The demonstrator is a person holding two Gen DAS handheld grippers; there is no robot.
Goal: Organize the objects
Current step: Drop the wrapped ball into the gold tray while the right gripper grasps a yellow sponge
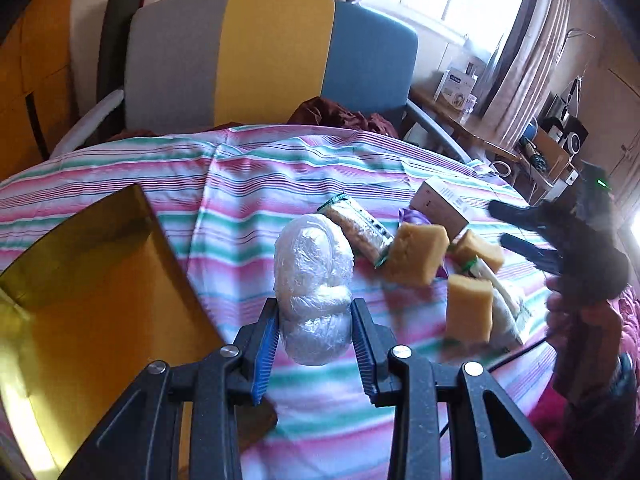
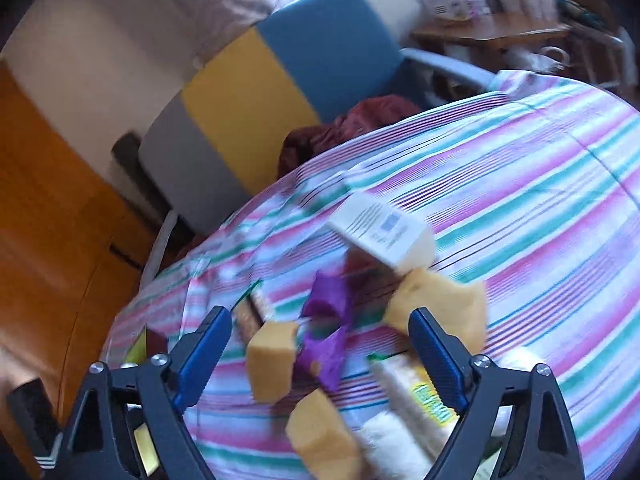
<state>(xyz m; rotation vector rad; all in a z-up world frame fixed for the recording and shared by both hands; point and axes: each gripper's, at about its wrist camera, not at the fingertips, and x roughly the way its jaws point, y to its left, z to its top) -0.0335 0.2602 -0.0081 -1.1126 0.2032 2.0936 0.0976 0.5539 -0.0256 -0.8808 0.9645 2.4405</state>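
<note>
My left gripper [image 1: 314, 316] is shut on a white bundle wrapped in clear plastic [image 1: 314, 276] and holds it above the striped bedsheet [image 1: 248, 184]. A yellow tray [image 1: 96, 280] lies to its left. A pile lies right of the bundle: several yellow sponges [image 1: 416, 256], a snack packet [image 1: 358, 230], a white carton [image 1: 440, 202] and a purple wrapper [image 2: 326, 320]. My right gripper [image 2: 320, 320] is open above this pile, holding nothing; it also shows in the left wrist view [image 1: 520, 228], blurred.
A chair [image 1: 272, 60] with grey, yellow and blue panels stands behind the bed, with a dark red cloth [image 1: 340, 114] on its seat. A wooden side table [image 1: 472, 120] with boxes stands at the back right. An orange wooden wall [image 2: 44, 220] is at the left.
</note>
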